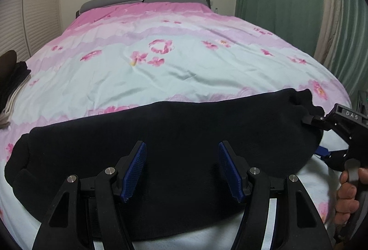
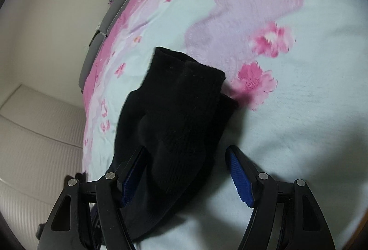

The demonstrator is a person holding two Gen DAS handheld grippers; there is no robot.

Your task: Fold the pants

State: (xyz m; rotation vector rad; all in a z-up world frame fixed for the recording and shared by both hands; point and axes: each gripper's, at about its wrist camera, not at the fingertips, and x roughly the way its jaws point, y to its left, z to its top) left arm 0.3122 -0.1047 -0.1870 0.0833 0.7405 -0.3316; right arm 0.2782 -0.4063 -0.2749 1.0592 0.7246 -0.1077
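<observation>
Both jaws stand open: right gripper should pinch all layers of the pants end squarely before left gripper closes.

Matt knit pants (ribbed blue pads)

Pants across bedspread

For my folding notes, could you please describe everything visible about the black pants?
The black pants look like thick, ribbed knit fabric. They lie as a long band across the near edge of the floral bedspread. The open left hand-held gripper hovers over their middle; the open right hand-held gripper straddles the right end, where layered edges show.
</observation>
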